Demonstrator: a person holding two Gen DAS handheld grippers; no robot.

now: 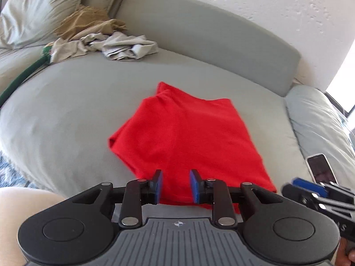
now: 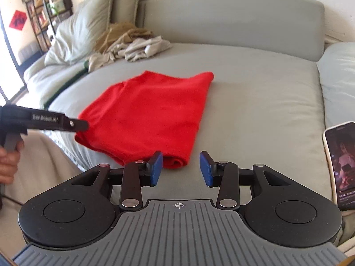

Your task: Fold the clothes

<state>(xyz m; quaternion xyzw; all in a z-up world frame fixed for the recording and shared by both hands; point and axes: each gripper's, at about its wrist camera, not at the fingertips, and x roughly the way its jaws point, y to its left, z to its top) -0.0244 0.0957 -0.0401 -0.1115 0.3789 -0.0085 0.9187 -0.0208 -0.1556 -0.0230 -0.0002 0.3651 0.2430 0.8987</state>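
A red garment, folded into a rough rectangle, lies flat on the grey sofa seat. My left gripper hovers over the garment's near edge. Its blue pads stand apart with nothing pinched between them. In the right wrist view the same red garment lies ahead and to the left. My right gripper is open just past the garment's near right corner, above bare cushion. From that view the left gripper reaches in from the left, at the garment's left edge.
A loose pile of beige and tan clothes lies at the back left, next to pale pillows. A phone with a lit screen rests on the right cushion. The sofa backrest runs behind. A person's hand holds the left tool.
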